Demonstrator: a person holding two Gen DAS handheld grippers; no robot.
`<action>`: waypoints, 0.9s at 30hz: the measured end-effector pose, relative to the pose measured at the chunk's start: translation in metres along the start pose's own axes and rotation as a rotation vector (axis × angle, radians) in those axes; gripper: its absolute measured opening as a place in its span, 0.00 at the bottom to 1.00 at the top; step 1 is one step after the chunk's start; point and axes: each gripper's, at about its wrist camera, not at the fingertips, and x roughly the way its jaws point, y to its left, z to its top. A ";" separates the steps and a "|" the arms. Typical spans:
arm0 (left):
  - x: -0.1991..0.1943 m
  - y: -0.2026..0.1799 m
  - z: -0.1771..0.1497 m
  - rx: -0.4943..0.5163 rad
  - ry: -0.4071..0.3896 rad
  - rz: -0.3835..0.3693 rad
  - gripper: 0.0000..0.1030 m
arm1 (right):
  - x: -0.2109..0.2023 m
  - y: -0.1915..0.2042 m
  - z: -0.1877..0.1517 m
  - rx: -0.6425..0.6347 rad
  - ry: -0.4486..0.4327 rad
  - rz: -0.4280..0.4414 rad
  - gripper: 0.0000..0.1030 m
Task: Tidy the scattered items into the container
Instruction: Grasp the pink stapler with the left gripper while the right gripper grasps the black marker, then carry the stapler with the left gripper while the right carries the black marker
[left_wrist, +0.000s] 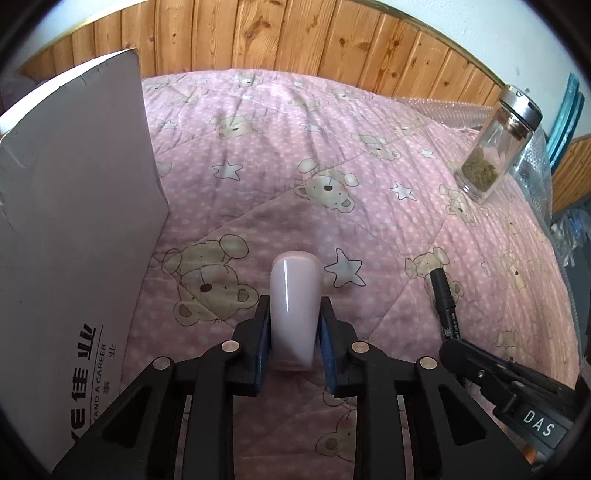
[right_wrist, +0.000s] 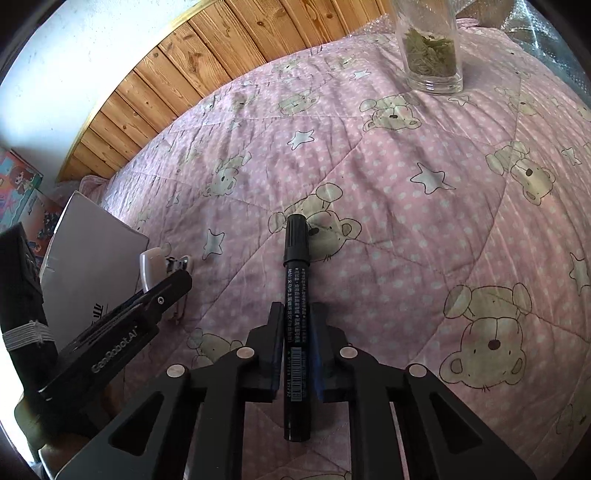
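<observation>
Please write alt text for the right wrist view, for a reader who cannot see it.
The right claw is shut on a black marker pen above a pink teddy-bear quilt. A clear glass jar of dried green leaves stands at top right.

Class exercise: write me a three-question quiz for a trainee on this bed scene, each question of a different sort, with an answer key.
1. True or false: the right gripper is empty.
2. What lies between the fingers of the left gripper? A) pale pink clip B) spoon C) key
3. Fill in: the glass jar stands ____ on the pink quilt.

Key: 1 false, it is shut on the black marker. 2 A. 3 upright.
</observation>
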 end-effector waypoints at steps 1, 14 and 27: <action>-0.001 0.000 0.000 0.002 0.005 -0.008 0.23 | -0.002 0.001 0.001 0.004 -0.009 0.008 0.14; -0.065 -0.011 -0.017 0.011 -0.044 -0.066 0.23 | -0.020 0.010 -0.003 0.058 -0.023 0.125 0.14; -0.143 -0.002 -0.053 0.025 -0.074 -0.132 0.23 | -0.045 0.042 -0.040 -0.003 -0.005 0.151 0.14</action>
